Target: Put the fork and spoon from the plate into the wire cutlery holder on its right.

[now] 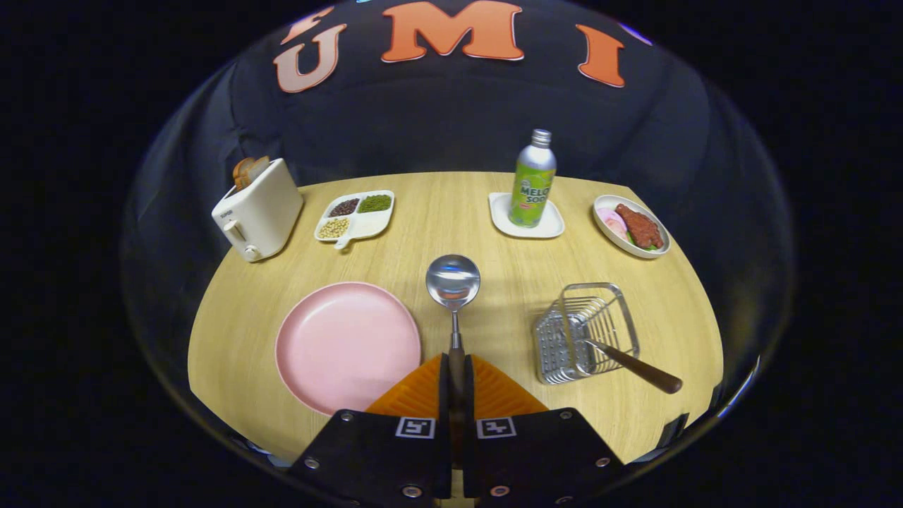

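Observation:
My gripper [456, 370] is shut on the dark handle of the spoon [453, 282], whose shiny bowl sticks out ahead of the fingers, above the wooden table. The pink plate [347, 346] lies bare just left of the fingers. To their right stands the wire cutlery holder [585, 331]. A fork with a brown handle [638, 368] leans in the holder, its handle pointing out toward the near right.
At the table's far side stand a white toaster [258, 209] with bread, a divided tray of beans [355, 215], a green bottle [532, 179] on a small white plate, and a dish of food [631, 226]. Bare wood lies between plate and holder.

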Motion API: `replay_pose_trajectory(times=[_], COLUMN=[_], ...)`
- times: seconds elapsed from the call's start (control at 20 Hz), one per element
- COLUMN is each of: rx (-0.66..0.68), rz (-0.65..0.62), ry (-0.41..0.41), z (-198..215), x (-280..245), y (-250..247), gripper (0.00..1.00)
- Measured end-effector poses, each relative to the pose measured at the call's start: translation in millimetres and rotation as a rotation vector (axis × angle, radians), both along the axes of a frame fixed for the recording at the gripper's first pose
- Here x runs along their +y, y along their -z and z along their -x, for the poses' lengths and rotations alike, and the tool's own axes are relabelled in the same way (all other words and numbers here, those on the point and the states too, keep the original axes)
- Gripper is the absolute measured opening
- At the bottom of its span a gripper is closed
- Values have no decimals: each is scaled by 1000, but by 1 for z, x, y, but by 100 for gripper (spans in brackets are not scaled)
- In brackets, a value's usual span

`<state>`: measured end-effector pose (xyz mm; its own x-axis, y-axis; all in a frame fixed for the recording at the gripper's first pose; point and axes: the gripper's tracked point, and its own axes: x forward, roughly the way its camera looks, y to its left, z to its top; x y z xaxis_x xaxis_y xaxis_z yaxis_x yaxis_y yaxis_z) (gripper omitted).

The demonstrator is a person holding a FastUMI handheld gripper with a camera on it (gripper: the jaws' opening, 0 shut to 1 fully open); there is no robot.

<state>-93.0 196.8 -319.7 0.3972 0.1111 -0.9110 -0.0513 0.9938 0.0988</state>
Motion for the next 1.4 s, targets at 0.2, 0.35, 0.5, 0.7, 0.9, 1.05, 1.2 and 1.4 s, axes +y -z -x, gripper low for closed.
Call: replay_pose_trajectory(times=[0.2,0.35,0.5,0.7,0.9,1.05,1.2,1.4], rx=[18,45,71,106,157,194,237,319], rz=[53,65,89,119,136,151,188,162], ry=[37,63,47,9,-52,-87,-143,-132], z=[3,7,11,9,6,4,2,2], x=[-46,-70,-88,-104,-109,-111,-116,-113], y=[-9,-14,-18,-16,-10,-7,-4,1], gripper=[7,7,7,7,7,7,7,7])
